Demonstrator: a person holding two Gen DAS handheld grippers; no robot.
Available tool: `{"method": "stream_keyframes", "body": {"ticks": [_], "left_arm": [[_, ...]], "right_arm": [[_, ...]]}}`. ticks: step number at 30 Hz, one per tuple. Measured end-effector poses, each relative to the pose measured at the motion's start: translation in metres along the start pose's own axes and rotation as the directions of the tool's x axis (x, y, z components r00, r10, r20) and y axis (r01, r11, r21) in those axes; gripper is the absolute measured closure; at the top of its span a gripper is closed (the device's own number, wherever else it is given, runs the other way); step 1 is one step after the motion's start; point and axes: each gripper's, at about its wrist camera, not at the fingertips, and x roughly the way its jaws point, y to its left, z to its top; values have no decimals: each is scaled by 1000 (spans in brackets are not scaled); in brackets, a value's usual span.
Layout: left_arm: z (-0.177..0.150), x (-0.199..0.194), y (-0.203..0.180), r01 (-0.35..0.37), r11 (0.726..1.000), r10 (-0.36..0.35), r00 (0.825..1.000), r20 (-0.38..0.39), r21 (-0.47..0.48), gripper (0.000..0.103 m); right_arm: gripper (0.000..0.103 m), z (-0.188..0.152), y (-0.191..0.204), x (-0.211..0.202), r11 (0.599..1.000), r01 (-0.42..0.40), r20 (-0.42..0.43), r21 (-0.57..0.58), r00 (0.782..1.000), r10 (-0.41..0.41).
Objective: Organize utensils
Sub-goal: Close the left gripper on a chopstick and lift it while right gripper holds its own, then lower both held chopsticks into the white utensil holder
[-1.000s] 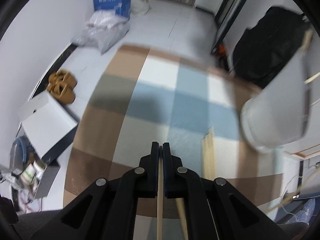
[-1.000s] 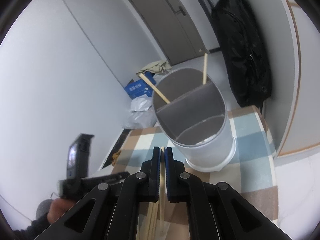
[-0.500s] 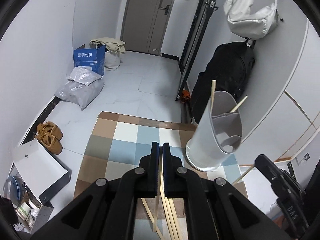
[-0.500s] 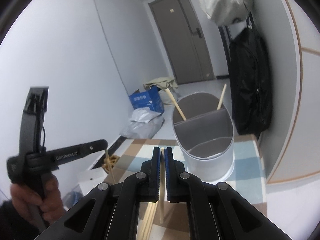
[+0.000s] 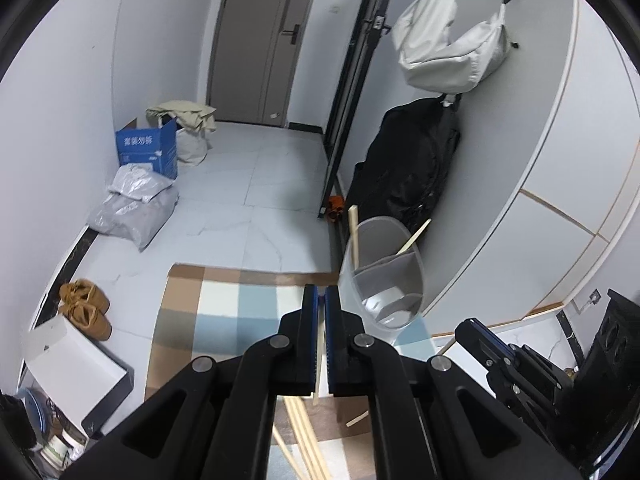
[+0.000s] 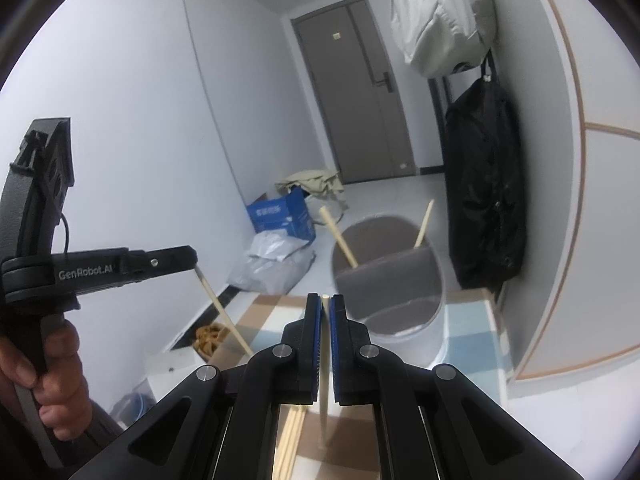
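Observation:
My left gripper (image 5: pixel 320 292) is shut on a wooden chopstick (image 5: pixel 318 360) that hangs down between its pads. In the right wrist view the same left gripper (image 6: pixel 194 258) is held up at the left by a hand, its chopstick (image 6: pixel 220 308) slanting down. My right gripper (image 6: pixel 325 300) is shut on another chopstick (image 6: pixel 324 380). Ahead of both stands a white divided utensil holder (image 6: pixel 400 320) (image 5: pixel 384 280) on the checked rug, with two chopsticks (image 6: pixel 340 240) leaning in its far compartment. Several loose chopsticks (image 5: pixel 308 440) lie on the rug below.
A checked rug (image 5: pixel 224 312) covers the floor. A black coat (image 5: pixel 408 168) and a white bag (image 5: pixel 452 48) hang on the right wall. A blue box (image 5: pixel 148 148), grey plastic bags (image 5: pixel 132 208), brown shoes (image 5: pixel 84 308) and a white box (image 5: pixel 72 364) line the left wall.
Both grippers rose, each keeping its chopstick; the left rose more and tilted up from the rug to the room. The holder now sits lower and farther off in both views.

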Motion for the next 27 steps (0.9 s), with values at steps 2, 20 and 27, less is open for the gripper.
{"method": "stream_keyframes", "body": {"ticks": [2, 20, 27], "left_arm": [[8, -1, -6, 16, 1000, -16, 1000, 4, 11, 103], [109, -5, -37, 129, 992, -129, 985, 117, 14, 103], [120, 19, -25, 126, 992, -124, 986, 108, -6, 103]], "right_arm": [[99, 11, -4, -5, 1000, 6, 14, 3, 1000, -6], [99, 157, -19, -6, 986, 63, 155, -157, 987, -39], [99, 183, -18, 24, 975, 57, 158, -215, 987, -23]]}}
